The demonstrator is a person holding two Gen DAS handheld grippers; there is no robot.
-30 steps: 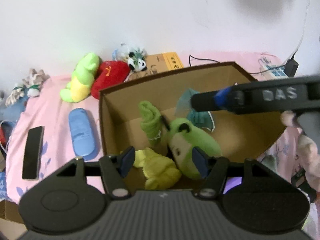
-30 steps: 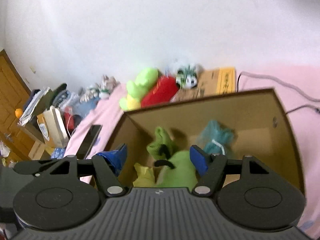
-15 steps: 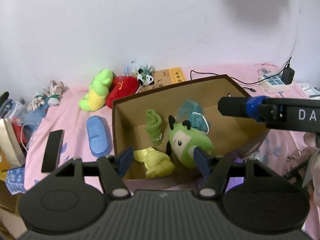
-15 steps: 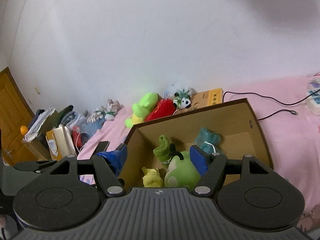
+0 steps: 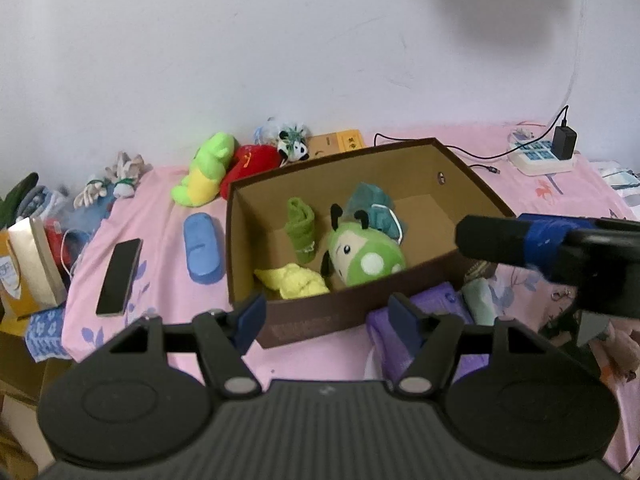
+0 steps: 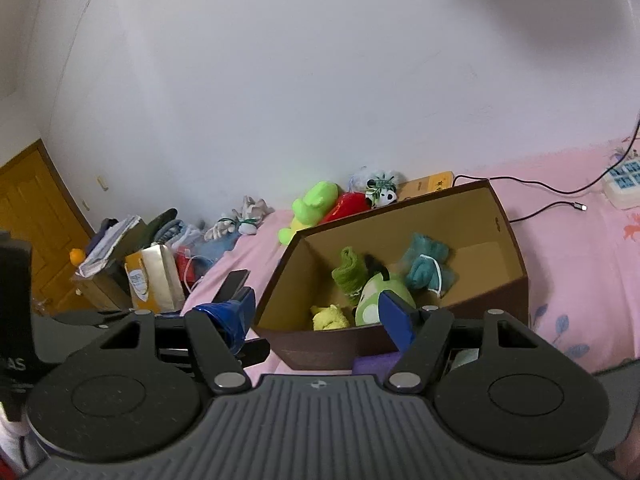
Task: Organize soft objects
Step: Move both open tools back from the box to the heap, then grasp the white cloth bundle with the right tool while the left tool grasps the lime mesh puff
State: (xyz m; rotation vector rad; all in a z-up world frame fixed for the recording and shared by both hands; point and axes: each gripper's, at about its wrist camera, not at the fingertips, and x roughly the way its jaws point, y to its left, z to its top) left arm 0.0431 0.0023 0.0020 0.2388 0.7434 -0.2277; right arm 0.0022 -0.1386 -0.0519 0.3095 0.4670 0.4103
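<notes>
**Toys boxed, both grippers empty**

While the box [image 5: 352,312] sits on the pink bed [image 5: 160,220], a green plush [image 5: 366,254], teal cloth [image 5: 374,210], green roll [image 5: 301,229] and yellow cloth [image 5: 294,285] are held inside. Left gripper [image 5: 327,319] and right gripper [image 6: 316,315] are spread, nothing gripped.

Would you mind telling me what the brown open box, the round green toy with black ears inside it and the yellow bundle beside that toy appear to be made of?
The brown open box looks like cardboard: matte tan inside, thin stiff walls, dark printed outside. The round green toy with black ears seems plush fabric, softly fuzzy, with a stuffed, rounded shape. The yellow bundle looks like terry or fleece cloth, crumpled in soft folds; which one cannot be told.
</notes>
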